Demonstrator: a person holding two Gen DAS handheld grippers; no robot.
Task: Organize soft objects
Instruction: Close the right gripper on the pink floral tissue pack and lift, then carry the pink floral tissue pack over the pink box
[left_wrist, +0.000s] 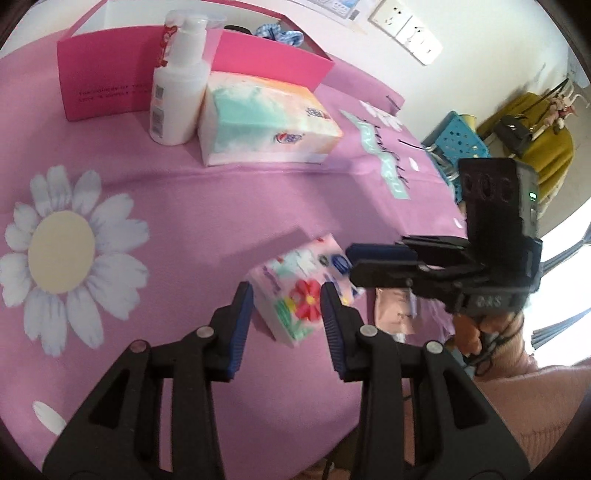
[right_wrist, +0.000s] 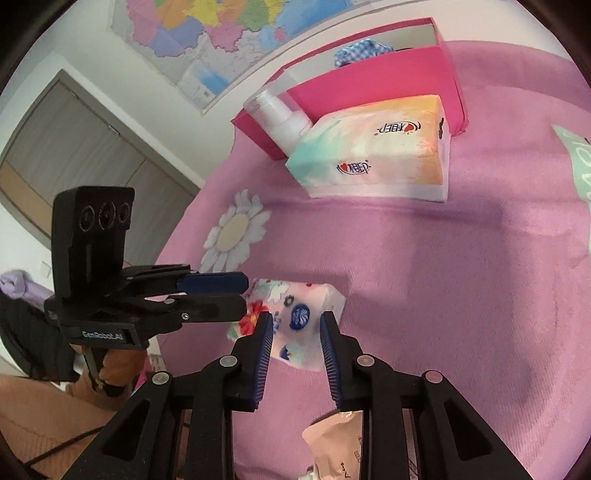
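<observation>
A small floral tissue pack (left_wrist: 291, 273) (right_wrist: 295, 295) sits just over the pink tablecloth (left_wrist: 184, 206), held at both ends. My left gripper (left_wrist: 287, 295) has its blue pads pressed on the pack's two sides; in the right wrist view the left gripper (right_wrist: 245, 293) comes in from the left onto the pack's end. My right gripper (right_wrist: 296, 321) grips the opposite end and reaches in from the right (left_wrist: 349, 262) in the left wrist view. A large pastel tissue pack (left_wrist: 266, 122) (right_wrist: 373, 147) lies further back on the cloth.
A white pump bottle (left_wrist: 177, 96) stands against an open pink box (left_wrist: 110, 88) holding a blue checked cloth (left_wrist: 280, 33). A pinkish sachet (right_wrist: 340, 439) lies near the table's front edge. A blue basket (left_wrist: 458, 140) sits off the right side; a person's sleeve (left_wrist: 535, 406) is close.
</observation>
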